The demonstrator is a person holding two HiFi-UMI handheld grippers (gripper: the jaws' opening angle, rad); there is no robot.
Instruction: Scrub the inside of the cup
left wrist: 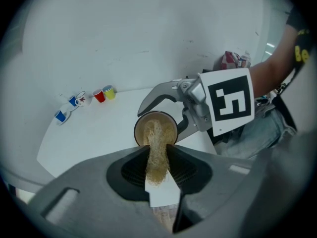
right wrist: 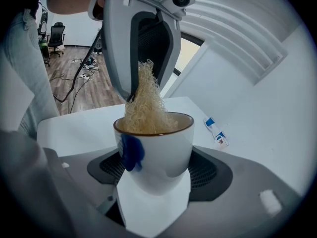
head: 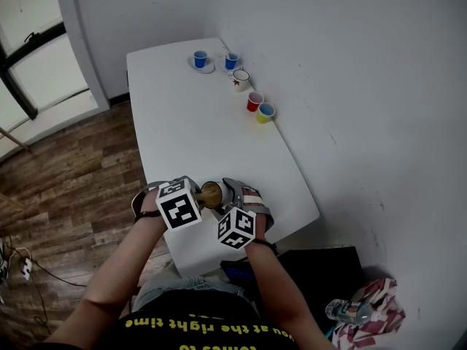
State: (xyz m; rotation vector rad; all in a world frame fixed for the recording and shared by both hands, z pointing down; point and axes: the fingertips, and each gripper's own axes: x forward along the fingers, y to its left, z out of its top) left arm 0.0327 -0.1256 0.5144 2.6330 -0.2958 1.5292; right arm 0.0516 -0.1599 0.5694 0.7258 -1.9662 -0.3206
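A white cup (right wrist: 158, 150) with a brown rim and a blue mark sits between the jaws of my right gripper (right wrist: 154, 170), which is shut on it. The same cup (head: 211, 193) shows near the table's front edge, its mouth turned toward my left gripper (head: 195, 195). My left gripper (left wrist: 157, 167) is shut on a tan fibrous scrubber (left wrist: 157, 150). The scrubber's far end is pushed into the cup (left wrist: 155, 129). From the right gripper view the scrubber (right wrist: 145, 105) fills the cup's mouth and rises to the left gripper's jaws above it.
The white table (head: 197, 122) carries several small cups at its far right: two blue ones on saucers (head: 201, 59), a white one (head: 240, 79), a red one (head: 254, 100) and a yellow-green one (head: 265, 112). A bag and bottle (head: 361, 312) lie on the floor at the right.
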